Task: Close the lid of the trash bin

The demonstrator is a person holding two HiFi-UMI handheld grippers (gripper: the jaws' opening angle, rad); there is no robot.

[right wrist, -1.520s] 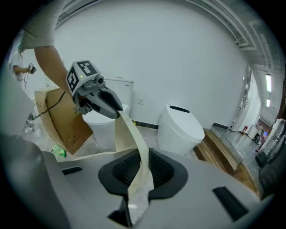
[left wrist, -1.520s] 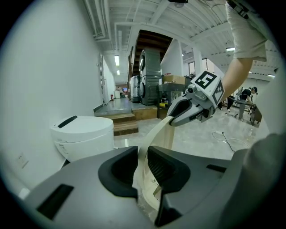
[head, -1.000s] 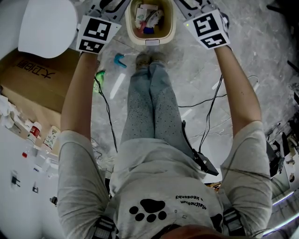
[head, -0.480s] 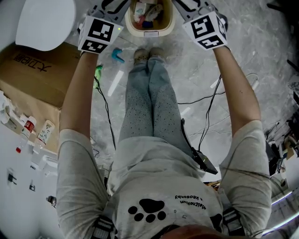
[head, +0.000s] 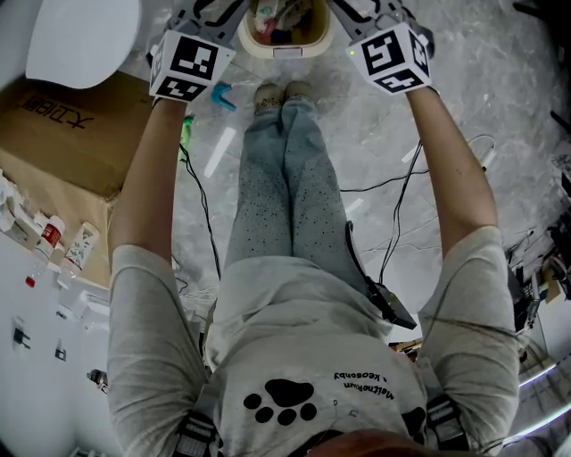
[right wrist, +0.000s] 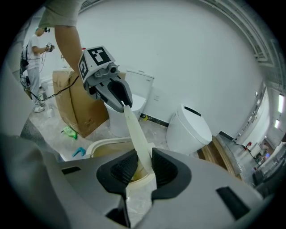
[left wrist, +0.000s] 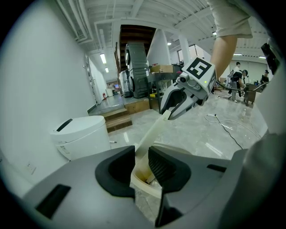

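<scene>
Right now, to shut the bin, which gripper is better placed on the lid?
Probably the left gripper: both it and the right gripper have just been opening with the lid between their jaws, but the left looks snugger.

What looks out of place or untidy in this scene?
The bin stands open with rubbish showing and its lid raised. A teal item and a green item lie loose on the floor. Cables trail across it, a possible trip hazard.

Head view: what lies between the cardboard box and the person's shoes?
A turquoise object and a green one; the head view shows both.
</scene>
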